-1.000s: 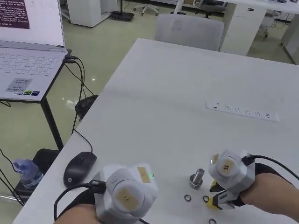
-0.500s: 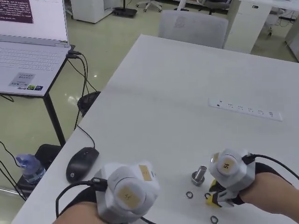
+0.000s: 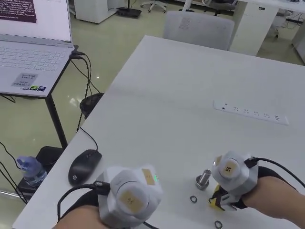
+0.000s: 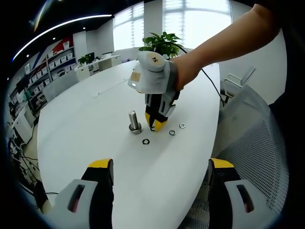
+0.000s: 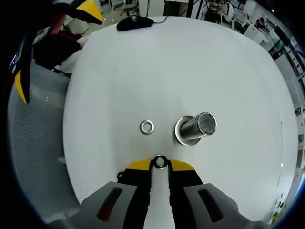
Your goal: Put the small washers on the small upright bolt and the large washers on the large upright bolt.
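Head view, from the left: laptop [image 3: 28, 52] on a side stand, mouse [image 3: 85, 166] near the edge of the white table [image 3: 167, 95]. Then left gripper [image 4: 160, 167], low over the near edge, jaws spread wide in the left gripper view and aimed across the table at the bolt [image 3: 203, 179]. Next a loose washer [image 3: 193, 199], flat on the table just left of the bolt. Bolt standing on its head, long axis vertical, threaded end pointing straight up. Just right of it, right gripper [image 5: 160, 166], pointing down at the table, jaws pressed almost together. Pinched washer [image 5: 160, 161] held by its rim between the yellow tips, lying level, hole axis parallel to the bolt's shank, close beside the bolt's head. Cannot tell whether lifted or touching the table. Second loose washer [image 3: 218, 223] flat near the bottom edge, below that gripper. Farthest right, power strip [image 3: 251, 113], well apart from the bolt.
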### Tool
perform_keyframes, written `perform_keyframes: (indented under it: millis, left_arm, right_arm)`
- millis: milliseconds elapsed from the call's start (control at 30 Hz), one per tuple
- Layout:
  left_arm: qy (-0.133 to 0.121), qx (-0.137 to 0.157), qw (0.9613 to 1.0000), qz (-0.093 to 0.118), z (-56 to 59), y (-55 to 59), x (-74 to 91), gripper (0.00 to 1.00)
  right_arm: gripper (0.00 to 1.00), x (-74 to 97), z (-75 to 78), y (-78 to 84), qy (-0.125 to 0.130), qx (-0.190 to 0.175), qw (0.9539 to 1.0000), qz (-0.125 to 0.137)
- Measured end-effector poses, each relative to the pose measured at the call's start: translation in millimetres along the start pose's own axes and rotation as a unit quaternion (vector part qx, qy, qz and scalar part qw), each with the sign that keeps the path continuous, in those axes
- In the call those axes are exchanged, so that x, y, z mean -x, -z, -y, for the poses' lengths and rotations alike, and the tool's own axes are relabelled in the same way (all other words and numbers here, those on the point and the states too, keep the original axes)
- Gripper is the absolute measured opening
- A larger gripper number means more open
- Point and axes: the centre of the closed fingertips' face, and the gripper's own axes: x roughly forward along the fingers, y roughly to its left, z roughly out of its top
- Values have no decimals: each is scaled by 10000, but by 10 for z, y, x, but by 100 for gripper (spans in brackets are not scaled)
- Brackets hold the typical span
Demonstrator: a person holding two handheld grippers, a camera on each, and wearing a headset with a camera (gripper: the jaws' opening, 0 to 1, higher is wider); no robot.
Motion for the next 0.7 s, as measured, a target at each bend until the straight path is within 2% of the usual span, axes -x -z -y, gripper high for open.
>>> perform_keyframes:
  millis: [233,700]
  left_arm:
    - [7,5,10000,-22,9,3,6,80]
    - [16,-39,10000,-32,25,-19,2,79]
  right_arm:
    - [13,1,-2,0,19,62,9999,-125]
    - [12,32,-12,17,13,-44,9999,-90]
